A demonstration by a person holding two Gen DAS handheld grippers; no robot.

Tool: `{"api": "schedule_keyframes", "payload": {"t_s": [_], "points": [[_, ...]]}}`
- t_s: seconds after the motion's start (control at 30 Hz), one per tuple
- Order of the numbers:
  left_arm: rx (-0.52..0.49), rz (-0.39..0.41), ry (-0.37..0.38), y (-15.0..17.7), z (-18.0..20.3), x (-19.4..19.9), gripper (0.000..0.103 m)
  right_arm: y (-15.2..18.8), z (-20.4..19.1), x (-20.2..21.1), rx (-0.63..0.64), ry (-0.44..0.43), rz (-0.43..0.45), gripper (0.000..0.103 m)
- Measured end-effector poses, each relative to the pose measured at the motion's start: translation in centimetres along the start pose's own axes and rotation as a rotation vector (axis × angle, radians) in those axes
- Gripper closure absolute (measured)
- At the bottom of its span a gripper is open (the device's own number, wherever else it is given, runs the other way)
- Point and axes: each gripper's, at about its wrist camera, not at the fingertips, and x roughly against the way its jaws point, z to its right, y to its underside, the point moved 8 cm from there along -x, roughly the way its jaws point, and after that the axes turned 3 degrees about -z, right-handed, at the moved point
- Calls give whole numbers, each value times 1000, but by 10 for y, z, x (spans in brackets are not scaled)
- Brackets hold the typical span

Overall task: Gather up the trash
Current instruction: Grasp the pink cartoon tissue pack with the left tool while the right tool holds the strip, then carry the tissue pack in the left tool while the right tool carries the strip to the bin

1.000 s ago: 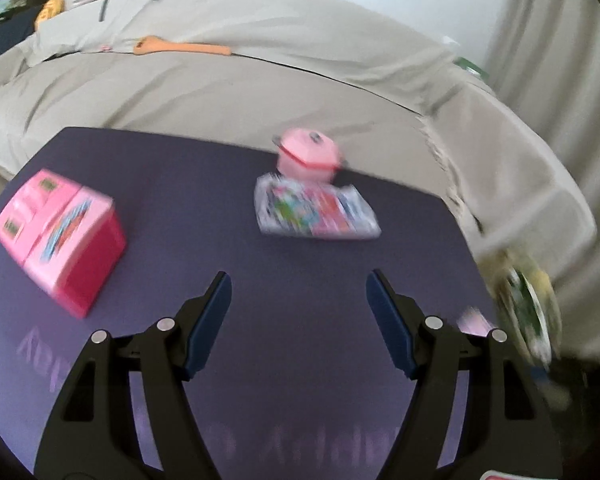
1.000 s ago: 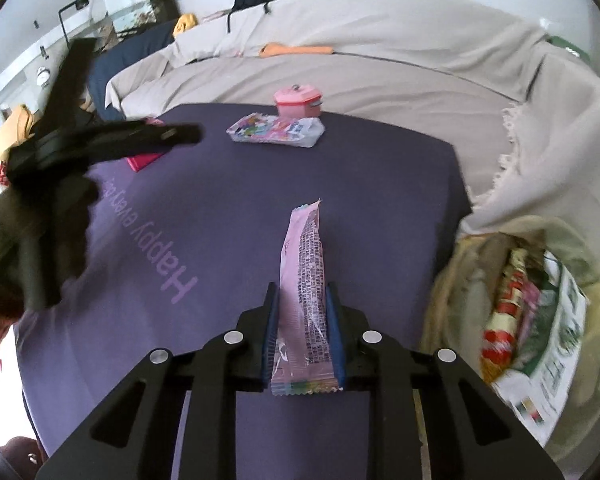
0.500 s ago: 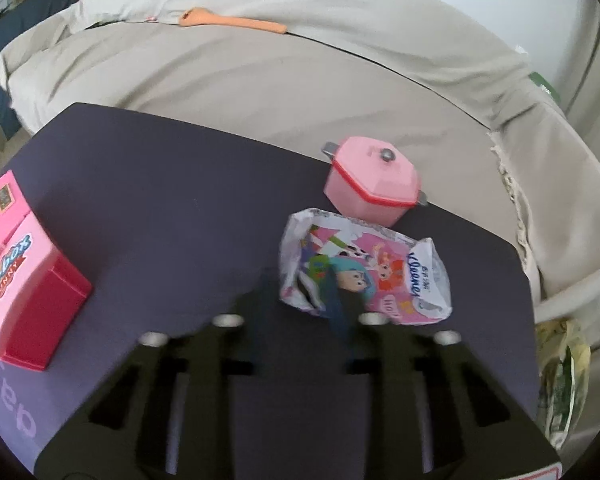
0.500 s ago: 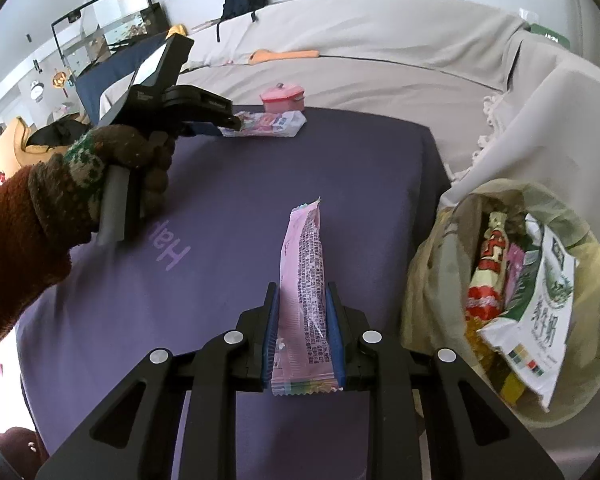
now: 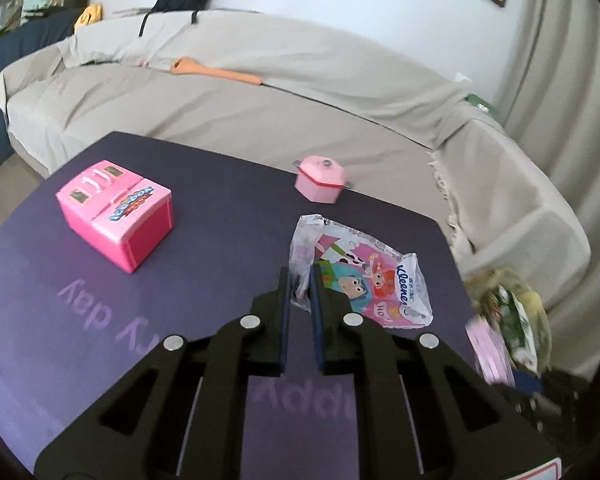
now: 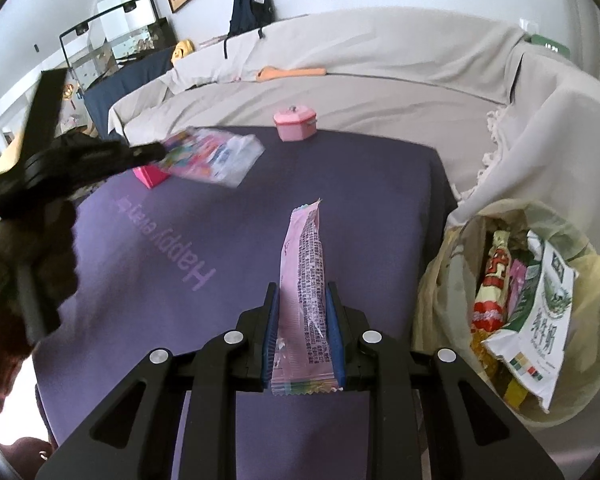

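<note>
Purple surface (image 6: 228, 240) fills mid-frame; trash bag (image 6: 440, 280) sits lower right, beside it. Left tongs (image 5: 299, 280) closed on Kleenex pack (image 5: 364, 276), frame center. Right tongs (image 6: 302, 300) clamp pink wrapper (image 6: 304, 280), lower center.

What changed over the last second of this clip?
The left gripper went from open to clamped on the Kleenex tissue pack, which now hangs lifted off the purple table. The right gripper kept holding the pink wrapper near the trash bag.
</note>
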Motion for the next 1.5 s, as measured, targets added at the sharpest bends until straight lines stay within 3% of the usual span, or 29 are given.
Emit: {"api": "schedule_keyframes", "payload": {"t_s": [0.33, 0.6, 0.73, 0.87, 1.23, 1.37, 1.5], "points": [[-138, 110, 74, -8, 86, 62, 94, -23, 31, 67, -18, 74, 144, 81], [-204, 36, 193, 6, 171, 53, 94, -23, 98, 137, -41, 235, 257, 81], [-272, -3, 255, 14, 227, 34, 94, -17, 136, 159, -96, 276, 274, 81], [-278, -61, 278, 23, 260, 3, 94, -8, 163, 169, -144, 289, 279, 81], [-232, -204, 281, 48, 291, -79, 93, 4, 189, 153, -176, 293, 251, 81], [-217, -235, 278, 55, 287, -89, 76, 9, 194, 145, -193, 284, 233, 81], [-204, -226, 269, 55, 279, -88, 72, 12, 192, 134, -199, 272, 214, 81]]}}
